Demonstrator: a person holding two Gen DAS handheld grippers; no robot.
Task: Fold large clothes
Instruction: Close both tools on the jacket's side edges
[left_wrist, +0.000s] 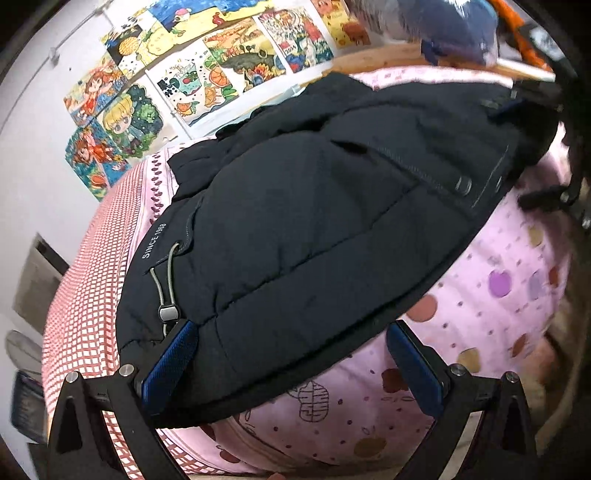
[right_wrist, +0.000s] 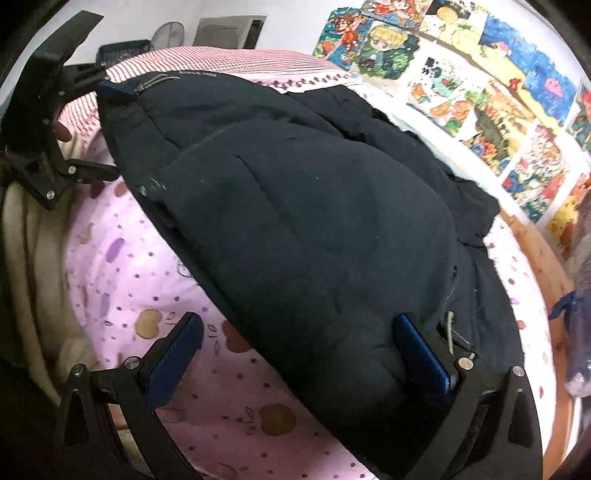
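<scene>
A black puffer jacket (left_wrist: 314, 221) lies spread on the bed, its hem towards me, with a drawcord toggle (left_wrist: 168, 312) at the left corner. My left gripper (left_wrist: 291, 358) stands open at that corner, its left finger (left_wrist: 173, 354) touching the hem and its right finger over the sheet. In the right wrist view the same jacket (right_wrist: 314, 221) fills the middle. My right gripper (right_wrist: 297, 354) is open astride the hem's other corner, its right finger (right_wrist: 421, 354) lying on the fabric. The left gripper (right_wrist: 74, 129) shows at the far hem corner.
The bed has a pink apple-print sheet (left_wrist: 498, 295) and a red-checked cover (left_wrist: 92, 288) along one side. Colourful drawings (left_wrist: 192, 74) line the wall behind. A wooden bed rail (right_wrist: 535, 258) and a blue-grey bundle (left_wrist: 443, 26) lie past the jacket. Cream fabric (right_wrist: 29, 258) hangs nearby.
</scene>
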